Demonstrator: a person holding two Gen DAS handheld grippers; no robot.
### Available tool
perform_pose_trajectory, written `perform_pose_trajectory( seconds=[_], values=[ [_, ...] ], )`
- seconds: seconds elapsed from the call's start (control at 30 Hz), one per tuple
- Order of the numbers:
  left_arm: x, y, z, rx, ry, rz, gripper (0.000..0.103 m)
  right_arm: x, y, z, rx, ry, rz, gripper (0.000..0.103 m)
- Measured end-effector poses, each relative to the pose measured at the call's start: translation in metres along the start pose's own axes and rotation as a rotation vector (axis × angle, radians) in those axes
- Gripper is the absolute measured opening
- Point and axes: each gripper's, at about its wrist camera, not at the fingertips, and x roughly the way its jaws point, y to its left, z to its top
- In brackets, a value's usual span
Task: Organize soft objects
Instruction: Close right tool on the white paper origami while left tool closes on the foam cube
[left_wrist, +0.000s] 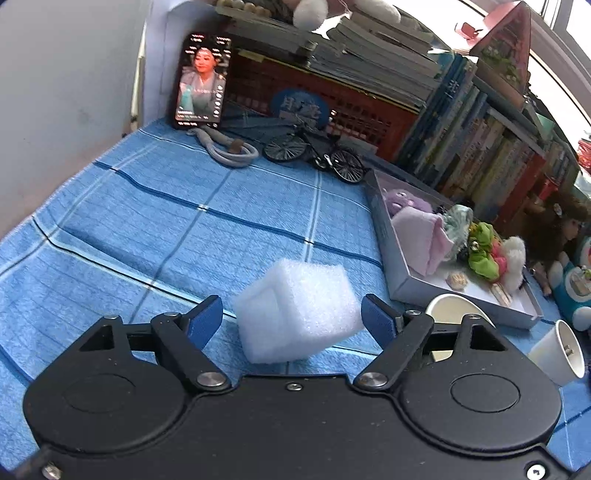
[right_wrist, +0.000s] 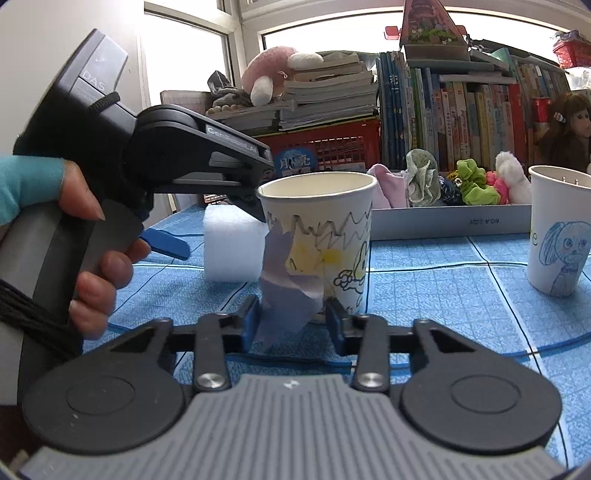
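A white foam block (left_wrist: 297, 308) lies on the blue checked cloth (left_wrist: 166, 221). My left gripper (left_wrist: 293, 319) is open, its blue pads on either side of the block with small gaps. The block also shows in the right wrist view (right_wrist: 231, 249), with the left gripper (right_wrist: 207, 206) around it. A shallow grey tray (left_wrist: 406, 280) at the right holds several soft toys and cloths (left_wrist: 480, 247). My right gripper (right_wrist: 291, 319) is partly open around the base of a drawn-on paper cup (right_wrist: 321, 236); I cannot tell if its pads touch it.
A second paper cup (right_wrist: 556, 229) stands at the right. A phone (left_wrist: 202, 81), a cord (left_wrist: 229, 149) and a model bicycle (left_wrist: 314, 151) sit at the back. Books (right_wrist: 461, 107), a red crate (right_wrist: 332, 144) and a doll (right_wrist: 565, 125) line the rear.
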Motion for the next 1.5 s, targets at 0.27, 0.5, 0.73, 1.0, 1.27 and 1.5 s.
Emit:
perform_pose_trajectory(
  seconds=[0.27, 0.5, 0.73, 1.0, 1.27, 1.5],
  values=[
    [-0.006, -0.001, -0.002, 0.008, 0.000, -0.046, 0.053, -0.011, -0.010, 0.002, 0.019, -0.019, 0.000, 0.040],
    [-0.018, 0.000, -0.010, 0.009, 0.002, -0.073, 0.044, -0.021, -0.028, 0.004, 0.044, -0.028, -0.031, 0.040],
    [-0.036, 0.000, -0.013, 0.037, -0.060, -0.048, 0.044, -0.022, -0.039, 0.004, 0.066, -0.025, -0.061, 0.040],
    [-0.034, 0.005, -0.017, 0.056, -0.064, 0.028, 0.051, -0.026, -0.045, 0.002, 0.072, -0.028, -0.090, 0.040],
    [-0.032, 0.006, -0.023, 0.061, -0.066, 0.053, 0.060, -0.031, -0.054, 0.003, 0.090, -0.027, -0.117, 0.040],
    [-0.020, 0.012, -0.014, 0.031, -0.077, 0.098, 0.070, -0.032, -0.058, 0.002, 0.101, -0.028, -0.131, 0.041]
  ],
)
